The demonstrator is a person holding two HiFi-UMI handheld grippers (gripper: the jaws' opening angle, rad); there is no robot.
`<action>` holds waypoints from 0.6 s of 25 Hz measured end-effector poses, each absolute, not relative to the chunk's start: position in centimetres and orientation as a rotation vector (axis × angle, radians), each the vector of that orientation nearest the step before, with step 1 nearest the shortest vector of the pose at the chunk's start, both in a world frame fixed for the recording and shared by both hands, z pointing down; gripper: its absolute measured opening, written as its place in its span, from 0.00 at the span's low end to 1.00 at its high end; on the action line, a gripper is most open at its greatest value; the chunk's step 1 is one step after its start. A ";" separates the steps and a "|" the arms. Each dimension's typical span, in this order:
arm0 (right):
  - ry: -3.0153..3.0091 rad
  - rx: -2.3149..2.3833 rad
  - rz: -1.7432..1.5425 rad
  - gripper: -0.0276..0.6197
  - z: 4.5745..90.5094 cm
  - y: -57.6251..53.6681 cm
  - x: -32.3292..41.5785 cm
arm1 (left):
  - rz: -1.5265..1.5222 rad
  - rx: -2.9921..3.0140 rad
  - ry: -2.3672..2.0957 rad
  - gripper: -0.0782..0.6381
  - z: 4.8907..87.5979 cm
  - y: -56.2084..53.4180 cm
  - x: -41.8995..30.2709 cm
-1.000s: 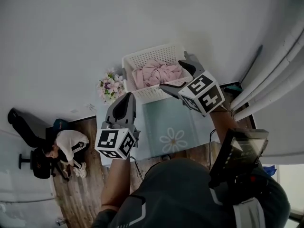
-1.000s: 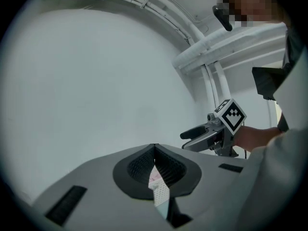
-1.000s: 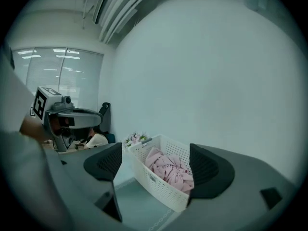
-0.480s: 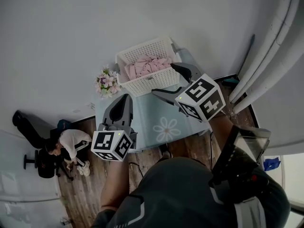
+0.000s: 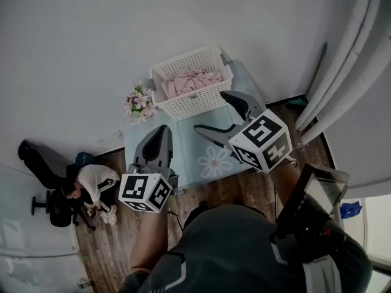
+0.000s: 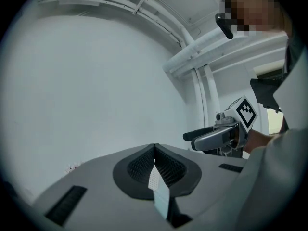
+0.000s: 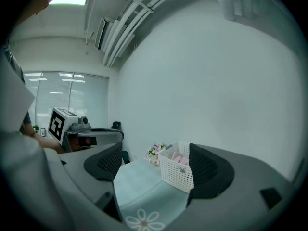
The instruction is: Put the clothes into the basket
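Task looked pretty much done at this point. The pink clothes [image 5: 188, 82] were bunched up inside the white basket [image 5: 197, 104], which sat at the far end of the surface [image 5: 183, 151] on a pale blue cloth with a daisy print [image 5: 214, 162]. There was a little bunch of flowers [image 5: 139, 104] just beside the basket's left end.

I couldn't spot any loose garment anywhere on the cloth, and neither tool was carrying anything. The left hand-held gripper [image 5: 162, 130] had its jaws pressed together with only a thin sliver of light between the pads and nothing pinched in there. The right hand-held gripper [image 5: 211, 112] was spread wide and empty. In its own view you could see the basket framed between the jaws but well beyond them, so it wasn't touching it.

Both were held over the near part of the surface, clear of the basket. So my read: nothing left to pick up, unless more clothes were somewhere out of view.

(Someone else [image 5: 91, 184] was crouched down on the wooden floor off to the left, not involved.)
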State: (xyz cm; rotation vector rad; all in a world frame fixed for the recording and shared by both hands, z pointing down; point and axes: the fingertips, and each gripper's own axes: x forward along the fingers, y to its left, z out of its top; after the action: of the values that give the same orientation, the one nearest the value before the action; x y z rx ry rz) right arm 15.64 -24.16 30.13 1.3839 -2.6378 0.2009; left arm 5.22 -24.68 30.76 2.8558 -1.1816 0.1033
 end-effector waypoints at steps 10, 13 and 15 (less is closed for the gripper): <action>-2.577 1.534 0.219 0.73 29.1 -22.8 12.1 | 0.051 2.892 -1.130 0.12 29.5 -24.2 0.5; -2.565 1.546 0.217 0.73 28.6 -22.3 10.8 | 0.045 2.903 -1.148 0.12 29.2 -24.4 -1.0; -2.548 1.563 0.212 0.72 28.5 -21.7 10.3 | 0.075 2.945 -1.160 0.12 29.1 -24.0 -1.4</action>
State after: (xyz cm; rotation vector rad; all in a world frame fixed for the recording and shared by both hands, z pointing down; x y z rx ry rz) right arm 10.27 -21.72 28.50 1.5631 -2.5484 0.2120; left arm -1.43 -23.97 29.14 2.9453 -1.1597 0.0753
